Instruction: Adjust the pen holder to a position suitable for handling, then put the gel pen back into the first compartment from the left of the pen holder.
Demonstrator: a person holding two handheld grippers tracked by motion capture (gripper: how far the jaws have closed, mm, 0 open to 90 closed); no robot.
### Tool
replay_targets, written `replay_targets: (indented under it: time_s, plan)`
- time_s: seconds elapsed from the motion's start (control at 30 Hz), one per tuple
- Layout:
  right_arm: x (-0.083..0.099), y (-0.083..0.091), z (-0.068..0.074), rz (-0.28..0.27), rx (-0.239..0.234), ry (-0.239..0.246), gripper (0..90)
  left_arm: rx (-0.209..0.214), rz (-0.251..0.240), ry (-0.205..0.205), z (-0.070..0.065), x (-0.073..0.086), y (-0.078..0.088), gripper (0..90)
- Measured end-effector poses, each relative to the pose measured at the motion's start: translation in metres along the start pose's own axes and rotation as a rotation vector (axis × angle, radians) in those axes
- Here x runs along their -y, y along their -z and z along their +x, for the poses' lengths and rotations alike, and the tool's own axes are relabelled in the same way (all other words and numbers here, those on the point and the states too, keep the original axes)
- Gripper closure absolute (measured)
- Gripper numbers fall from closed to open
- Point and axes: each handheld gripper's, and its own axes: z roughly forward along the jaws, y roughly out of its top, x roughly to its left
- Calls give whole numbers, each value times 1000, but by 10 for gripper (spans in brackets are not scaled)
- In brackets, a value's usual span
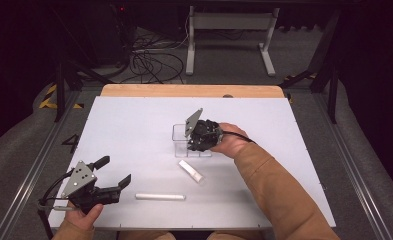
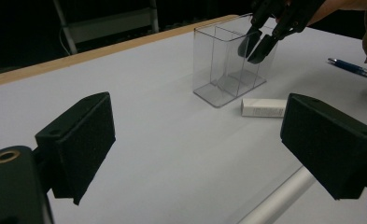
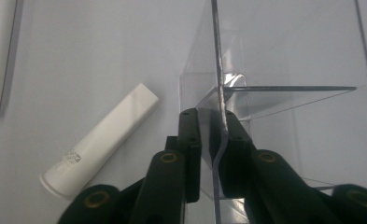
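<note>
Two grippers on the white table (image 1: pixel 134 125): the right gripper (image 3: pixel 209 135) sits astride one wall of the clear plastic organizer box (image 1: pixel 183 140) mid-table, jaws slightly parted, pads not clearly pressing it. Left gripper (image 1: pixel 115 172) hovers wide open near the front-left edge, beside a white pen (image 1: pixel 160 196). White tube (image 3: pixel 102 137) lies just beside the box.

A compartmented organizer box (image 1: pixel 190 142) stood near the middle of the worktop (image 1: pixel 134 125). The right hand-held gripper (image 1: pixel 200 141) straddled the box's near wall, one jaw inside and one outside. A tube (image 1: pixel 191 171) lay just in front of the box, and a marker (image 1: pixel 160 196), probably, lay nearer the person. The left hand-held gripper (image 1: pixel 115 171) sat at the worktop's front left corner, well apart from the box.
</note>
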Motion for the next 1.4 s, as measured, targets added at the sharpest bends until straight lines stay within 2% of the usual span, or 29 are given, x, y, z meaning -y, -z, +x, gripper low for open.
replay_targets:
  time_s: [0.1, 0.2, 0.33, 0.37, 0.4, 0.43, 0.47, 0.5, 0.53, 0.77, 0.93, 1.17, 1.23, 1.27, 1.3, 1.33, 1.4]
  plan:
    - [1, 12, 0, -62, 27, -35, 568, 0, 0, 0, 0, 0, 0, 109]
    - [4, 31, 2, -144, 67, -67, 453, 1, -1, 4, 2, 0, -1, 109]
    - [9, 60, 11, -279, 112, -126, 310, 5, -1, 4, 2, -1, -3, 109]
    - [12, 67, 14, -305, 129, -134, 271, 5, 0, 0, 2, -2, -3, 109]
    - [12, 67, 14, -305, 129, -134, 271, 5, -1, -1, 2, -2, -4, 109]
    - [18, 80, 21, -354, 161, -157, 222, 6, -4, -2, 2, -3, -4, 109]
    - [18, 80, 21, -354, 161, -157, 222, 8, -4, -3, 2, -3, -4, 109]
    - [23, 86, 24, -377, 171, -173, 199, 9, -6, -3, 2, -4, -5, 109]
    - [31, 94, 29, -416, 186, -208, 161, 10, -7, -2, 3, -4, -6, 109]
    - [51, 112, 41, -468, 239, -268, 99, 23, -7, -12, 3, -6, -12, 109]
    - [60, 121, 49, -502, 275, -277, 75, 25, -9, -9, 3, -7, -12, 109]
    - [66, 124, 54, -527, 290, -310, 52, 24, -9, -9, 2, -6, -12, 109]
    - [67, 123, 55, -529, 314, -322, 39, 26, -9, -10, 2, -6, -12, 109]
    - [68, 123, 57, -529, 352, -323, 18, 26, -9, -8, 2, -6, -12, 109]
    - [68, 123, 57, -529, 352, -323, 18, 26, -10, -7, 2, -6, -13, 109]
    - [68, 123, 59, -529, 372, -324, 17, 27, -9, -7, 2, -6, -13, 109]
    - [70, 124, 60, -547, 359, -333, 17, 28, -5, -8, 2, -6, -13, 109]
